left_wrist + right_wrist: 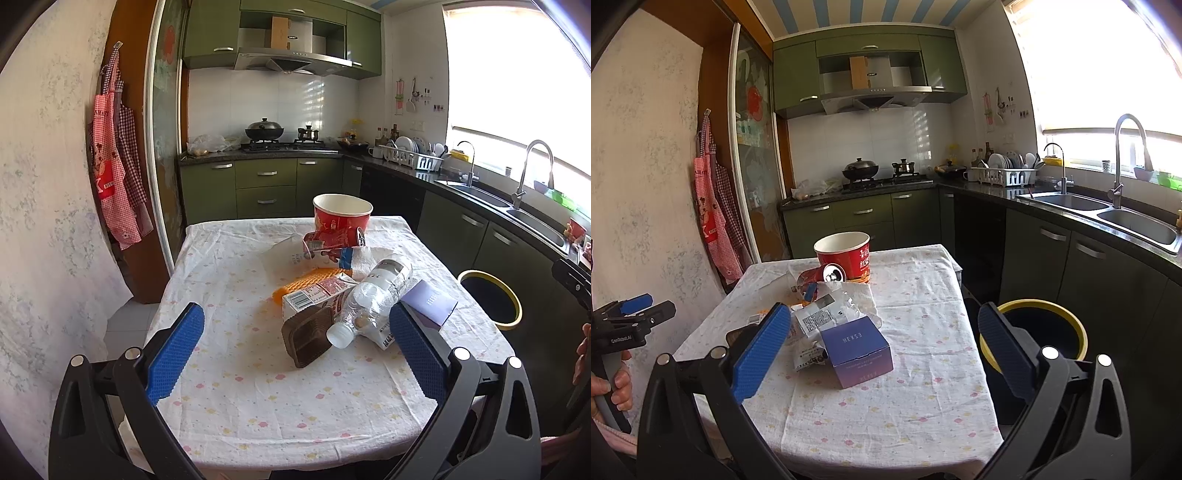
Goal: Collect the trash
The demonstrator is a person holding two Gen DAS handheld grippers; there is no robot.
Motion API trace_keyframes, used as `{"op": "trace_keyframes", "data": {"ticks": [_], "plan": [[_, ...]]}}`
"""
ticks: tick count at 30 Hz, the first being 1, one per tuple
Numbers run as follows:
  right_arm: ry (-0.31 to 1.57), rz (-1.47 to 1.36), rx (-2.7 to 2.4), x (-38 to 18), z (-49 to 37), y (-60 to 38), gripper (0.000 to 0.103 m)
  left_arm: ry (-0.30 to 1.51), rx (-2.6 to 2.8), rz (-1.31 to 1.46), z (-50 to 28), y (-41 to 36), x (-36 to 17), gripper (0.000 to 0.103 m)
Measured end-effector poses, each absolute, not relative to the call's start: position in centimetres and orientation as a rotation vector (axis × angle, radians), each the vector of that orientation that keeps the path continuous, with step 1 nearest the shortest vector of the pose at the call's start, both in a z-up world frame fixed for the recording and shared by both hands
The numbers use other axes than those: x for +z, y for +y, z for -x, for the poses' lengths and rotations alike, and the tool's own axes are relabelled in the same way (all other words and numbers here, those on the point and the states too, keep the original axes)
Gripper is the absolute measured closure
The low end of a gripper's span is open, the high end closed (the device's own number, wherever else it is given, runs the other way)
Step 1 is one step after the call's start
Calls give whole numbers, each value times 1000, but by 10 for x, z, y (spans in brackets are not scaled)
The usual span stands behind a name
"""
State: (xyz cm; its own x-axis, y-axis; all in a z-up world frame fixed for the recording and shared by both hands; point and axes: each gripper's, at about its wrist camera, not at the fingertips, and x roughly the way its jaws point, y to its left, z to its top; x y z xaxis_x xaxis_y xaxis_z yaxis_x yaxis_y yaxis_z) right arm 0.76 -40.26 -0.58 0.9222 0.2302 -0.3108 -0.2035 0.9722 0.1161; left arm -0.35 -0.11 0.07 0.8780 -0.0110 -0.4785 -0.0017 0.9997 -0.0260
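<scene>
A pile of trash lies on the clothed table (229, 387): a clear plastic bottle (373, 302), a brown plastic tray (308, 338), a small carton (314, 297), an orange wrapper (306, 281), a crushed red can (334, 240), a red paper bowl (341, 216) and a purple box (430, 302). My left gripper (295, 350) is open and empty, just short of the bottle and tray. My right gripper (882, 350) is open and empty, with the purple box (855, 350) between its fingers' line of sight. The red bowl (846, 254) stands behind the pile.
A black bin with a yellow rim (491, 299) stands on the floor right of the table; it also shows in the right wrist view (1038, 332). The kitchen counter and sink (1108, 214) run along the right. Aprons (118, 177) hang on the left wall.
</scene>
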Motion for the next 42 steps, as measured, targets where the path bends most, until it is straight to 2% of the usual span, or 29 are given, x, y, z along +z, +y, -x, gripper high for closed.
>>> {"op": "trace_keyframes", "data": {"ticks": [42], "plan": [[347, -86, 213, -10, -13, -405, 6, 526, -17, 34, -2, -2, -7, 4]]}}
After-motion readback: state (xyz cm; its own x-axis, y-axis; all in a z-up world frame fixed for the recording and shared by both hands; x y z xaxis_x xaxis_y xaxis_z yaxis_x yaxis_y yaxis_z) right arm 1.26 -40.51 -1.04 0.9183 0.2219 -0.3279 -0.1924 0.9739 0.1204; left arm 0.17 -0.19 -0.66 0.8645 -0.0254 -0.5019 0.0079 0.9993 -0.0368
